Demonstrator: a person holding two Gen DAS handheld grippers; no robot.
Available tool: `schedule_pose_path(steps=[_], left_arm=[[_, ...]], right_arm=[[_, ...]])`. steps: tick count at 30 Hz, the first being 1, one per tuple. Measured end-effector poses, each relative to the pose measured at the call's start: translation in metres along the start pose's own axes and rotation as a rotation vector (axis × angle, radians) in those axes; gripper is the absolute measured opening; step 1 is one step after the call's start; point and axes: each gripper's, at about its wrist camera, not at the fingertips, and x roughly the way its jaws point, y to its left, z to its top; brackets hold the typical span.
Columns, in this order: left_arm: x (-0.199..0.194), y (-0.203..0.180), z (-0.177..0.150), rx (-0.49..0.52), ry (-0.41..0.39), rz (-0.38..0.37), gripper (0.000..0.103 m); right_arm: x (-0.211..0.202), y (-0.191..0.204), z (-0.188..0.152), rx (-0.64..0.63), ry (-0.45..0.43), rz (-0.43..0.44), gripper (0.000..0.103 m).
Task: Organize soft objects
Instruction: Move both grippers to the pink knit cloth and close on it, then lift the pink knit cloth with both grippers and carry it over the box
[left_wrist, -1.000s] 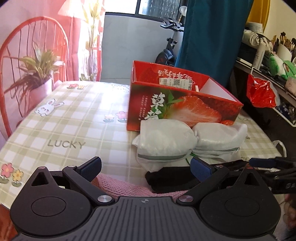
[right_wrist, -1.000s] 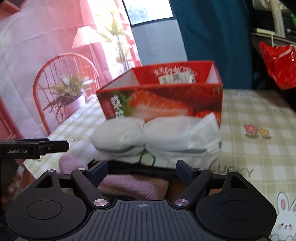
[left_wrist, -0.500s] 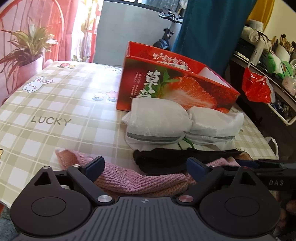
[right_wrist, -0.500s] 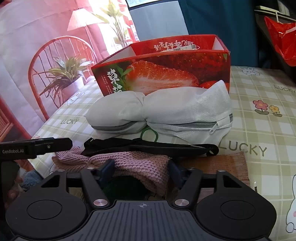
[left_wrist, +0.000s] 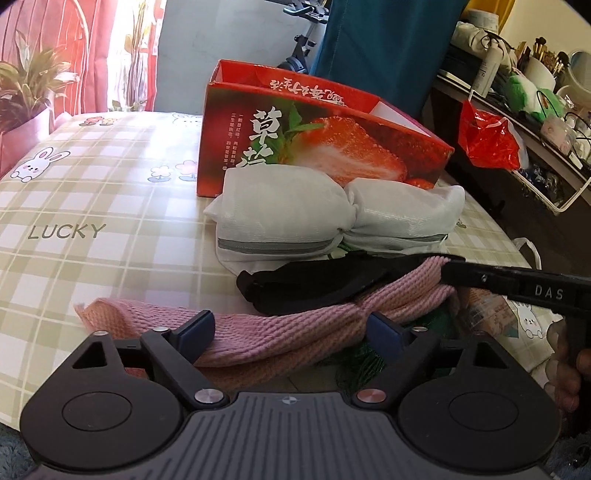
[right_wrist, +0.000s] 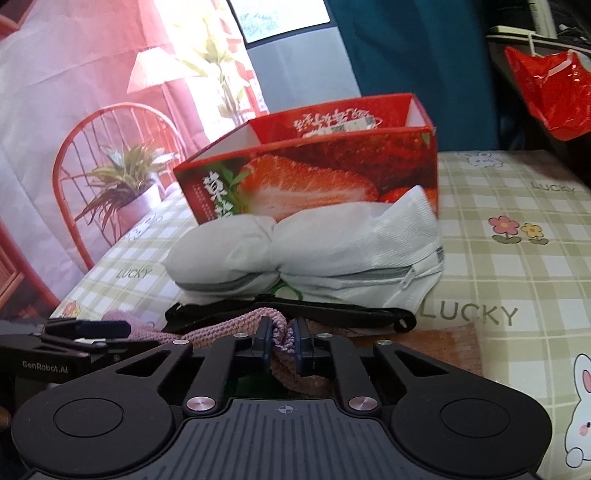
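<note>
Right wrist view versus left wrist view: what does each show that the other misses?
Only the right wrist view shows the right gripper shut on a bunched fold of the pink knitted cloth, plus the white mesh bag's zipper pull. Only the left wrist view shows the left gripper open over the cloth's flat length and the cluttered shelf. Both show the strawberry box, the black strap and the checked tablecloth.
</note>
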Motion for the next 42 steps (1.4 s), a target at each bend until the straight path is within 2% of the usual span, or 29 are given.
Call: schedule_pose_path(steps=[8, 10, 12, 13, 15, 18, 26, 30, 39, 42], left_arm=[[0.01, -0.003, -0.003, 0.027, 0.047, -0.019, 0.069], [0.012, -0.003, -0.003, 0.028, 0.053, -0.022, 0.061], [0.014, -0.001, -0.004, 0.016, 0.057, -0.032, 0.046], [0.014, 0.001, -0.004, 0.01, 0.055, -0.034, 0.042], [0.013, 0.002, -0.004, 0.003, 0.048, -0.029, 0.032], [0.013, 0.006, -0.004, -0.015, 0.039, -0.011, 0.03], [0.015, 0.01, -0.002, -0.047, 0.045, -0.006, 0.03], [0.018, 0.009, -0.002, -0.045, 0.06, -0.005, 0.035], [0.021, 0.005, -0.003, -0.01, 0.068, -0.002, 0.038], [0.02, 0.006, -0.003, -0.014, 0.061, -0.008, 0.03]], right_arm=[[-0.002, -0.008, -0.001, 0.034, -0.022, -0.021, 0.009], [-0.001, -0.007, -0.001, 0.032, -0.018, -0.02, 0.009], [-0.001, -0.006, -0.001, 0.027, -0.013, -0.018, 0.01], [-0.001, -0.005, -0.001, 0.024, -0.011, -0.017, 0.011], [-0.001, -0.004, -0.001, 0.016, -0.009, -0.009, 0.018], [0.0, -0.001, -0.002, 0.0, 0.001, 0.0, 0.026], [0.004, 0.001, -0.005, -0.011, 0.035, 0.008, 0.029], [0.01, -0.001, -0.008, -0.004, 0.061, 0.005, 0.031], [0.017, -0.012, -0.012, 0.053, 0.092, 0.013, 0.022], [0.018, -0.013, -0.013, 0.054, 0.1, 0.024, 0.015]])
